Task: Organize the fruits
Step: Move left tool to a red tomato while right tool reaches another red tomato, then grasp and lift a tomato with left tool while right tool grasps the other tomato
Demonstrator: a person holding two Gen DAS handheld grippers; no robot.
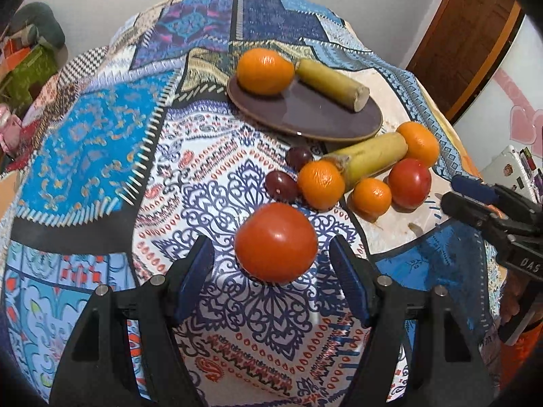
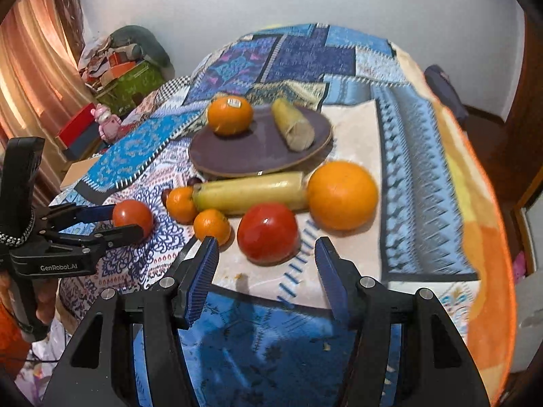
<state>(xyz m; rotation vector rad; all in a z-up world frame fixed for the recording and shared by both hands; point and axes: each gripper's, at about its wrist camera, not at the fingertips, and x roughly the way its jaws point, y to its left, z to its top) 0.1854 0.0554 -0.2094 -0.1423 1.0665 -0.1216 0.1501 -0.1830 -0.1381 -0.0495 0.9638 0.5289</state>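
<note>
Surface: patchwork cloth [image 1: 101,142] over a table, fruit grouped toward its right half.
Plate [image 1: 305,115]: dark, oval, set back from the fruit cluster; carries one orange [image 1: 264,71] and a short cane piece [image 1: 332,83], the two just beside each other.
Left gripper [image 1: 271,264]: jaws spread wide, a near tomato [image 1: 276,242] between the blue pads, no pad visibly touching it. From the right wrist view the same gripper [image 2: 130,218] flanks that tomato [image 2: 133,217] on both sides; contact cannot be told.
Right gripper [image 2: 266,254]: jaws wide, holding nothing, a second tomato [image 2: 268,232] just ahead of the tips.
Cluster, loose on cloth: long cane piece [image 2: 251,191] lying just below the plate rim; large orange [image 2: 342,195] at its right end; two small oranges [image 2: 181,203] [image 2: 212,225] at its left end.
Left view only: two dark grapes [image 1: 298,157] [image 1: 280,185], plainly separate; a laptop [image 1: 512,169] at the right edge.
Right view only: sticker on the plated orange; a pink toy [image 2: 108,120] and boxes off the table's left side.
</note>
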